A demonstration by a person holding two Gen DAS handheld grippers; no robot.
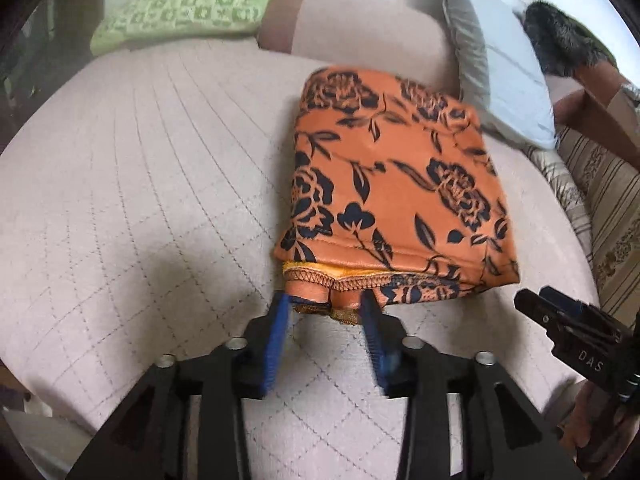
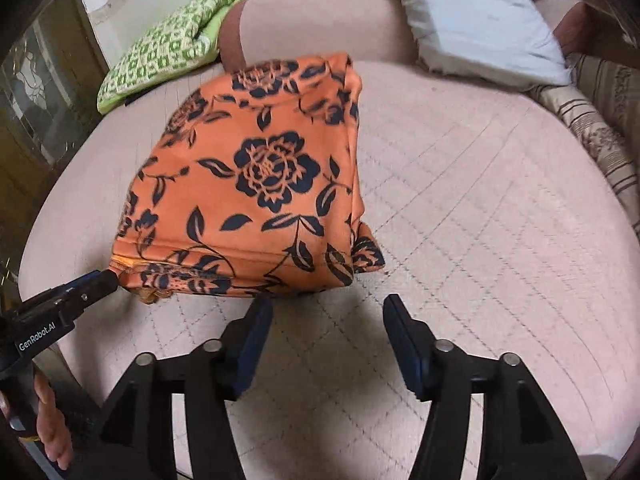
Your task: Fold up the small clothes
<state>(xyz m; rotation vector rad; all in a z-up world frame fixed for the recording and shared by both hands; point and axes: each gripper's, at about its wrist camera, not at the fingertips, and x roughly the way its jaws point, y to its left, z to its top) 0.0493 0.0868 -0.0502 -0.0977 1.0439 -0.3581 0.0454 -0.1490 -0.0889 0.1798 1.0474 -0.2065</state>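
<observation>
Orange velvety fabric printed with black roses, the small garment [image 1: 400, 184] lies already folded into a thick packet on the quilted seat cushion [image 1: 140, 200], toward its far middle. My left gripper [image 1: 326, 304] is clamped on the near left corner of that packet, the blue pads [image 1: 280, 320] pinching several layers where a stitched hem and a yellow fleecy lining show. My right gripper [image 2: 328, 316] hangs just short of the near edge with its fingers spread and nothing between them; in the left wrist view it sits off to the right [image 1: 568, 320], apart from the cloth.

I judge the fold nearly done, with the step in hand being either a last tuck or a lift of the packet. To do it well I'd keep the left pinch deep enough to hold every layer, bring the right fingers in low at the near right corner, and move both together so the stack doesn't shear.

Pile looks soft and slippery; the packet is roughly rectangular with rounded, bulging edges. A green patterned cushion [image 2: 160, 48] and a pale grey pillow [image 2: 480, 12] rest at the far side.
</observation>
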